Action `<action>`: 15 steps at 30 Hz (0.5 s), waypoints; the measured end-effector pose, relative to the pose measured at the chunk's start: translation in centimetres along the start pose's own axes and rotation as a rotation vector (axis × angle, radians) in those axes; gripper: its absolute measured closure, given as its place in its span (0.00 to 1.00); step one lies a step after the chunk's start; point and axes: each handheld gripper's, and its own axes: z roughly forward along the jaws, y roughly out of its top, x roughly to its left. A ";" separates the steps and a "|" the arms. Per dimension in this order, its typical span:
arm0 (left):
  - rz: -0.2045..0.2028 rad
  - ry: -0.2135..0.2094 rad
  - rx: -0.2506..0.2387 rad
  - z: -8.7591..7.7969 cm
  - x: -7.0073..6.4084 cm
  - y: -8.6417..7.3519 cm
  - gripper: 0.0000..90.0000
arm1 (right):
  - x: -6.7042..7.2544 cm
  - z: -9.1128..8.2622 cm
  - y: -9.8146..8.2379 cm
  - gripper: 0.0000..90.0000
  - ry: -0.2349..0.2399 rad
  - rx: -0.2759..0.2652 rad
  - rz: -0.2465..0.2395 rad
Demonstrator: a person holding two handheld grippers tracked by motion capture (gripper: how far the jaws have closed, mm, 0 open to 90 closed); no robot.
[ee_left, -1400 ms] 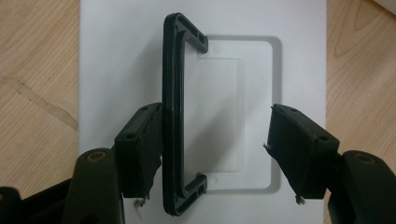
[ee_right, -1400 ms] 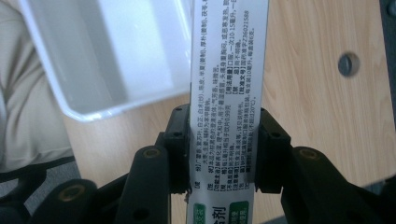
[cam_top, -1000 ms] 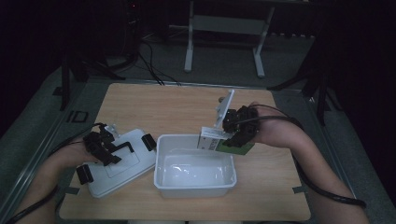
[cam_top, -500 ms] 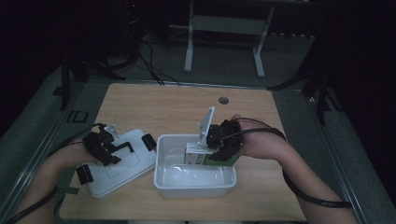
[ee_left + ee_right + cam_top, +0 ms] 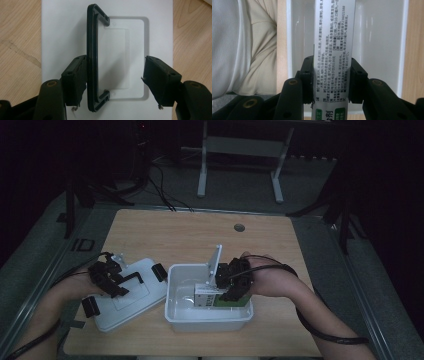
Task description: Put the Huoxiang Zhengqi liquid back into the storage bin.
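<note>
Down on the light wooden counter (image 5: 165, 230), a white rectangular plastic tub (image 5: 176, 312) sits near the six o'clock edge, and its flat white plastic lid (image 5: 145, 297) lies just beside it at nine o'clock, tilted on the wood. The right claw (image 5: 222, 290) reaches into the tub from three o'clock and pinches a slim white-and-green printed cardboard box (image 5: 207, 297); in the right gripper view the two black jaws press against both narrow sides of that box (image 5: 334, 50), whose face carries small printed text, with the tub's white walls (image 5: 382, 45) behind it. The box hangs inside the tub; whether it touches the bottom cannot be told. The left claw (image 5: 112, 280) hovers over the lid with its jaws spread; in the left gripper view the lid's black plastic handle (image 5: 92, 57) stands up from the white panel (image 5: 62, 37), touching the inner face of one jaw, while the other jaw stands well apart across the recessed rectangle. A small round grommet (image 5: 239, 227) sits in the counter toward twelve o'clock.
</note>
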 end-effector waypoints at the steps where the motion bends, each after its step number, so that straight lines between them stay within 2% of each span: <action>1: -0.001 0.000 -0.001 0.0 0.0 0.0 0.41 | 0.0 0.2 0.0 0.71 0.004 0.000 0.000; 6: 0.000 -0.001 -0.004 0.0 0.0 0.0 0.41 | 0.0 1.7 0.1 0.71 0.014 0.032 -0.005; 15: 0.000 -0.005 -0.002 0.2 0.0 0.0 0.41 | -0.1 4.2 -0.3 0.71 0.051 0.035 0.002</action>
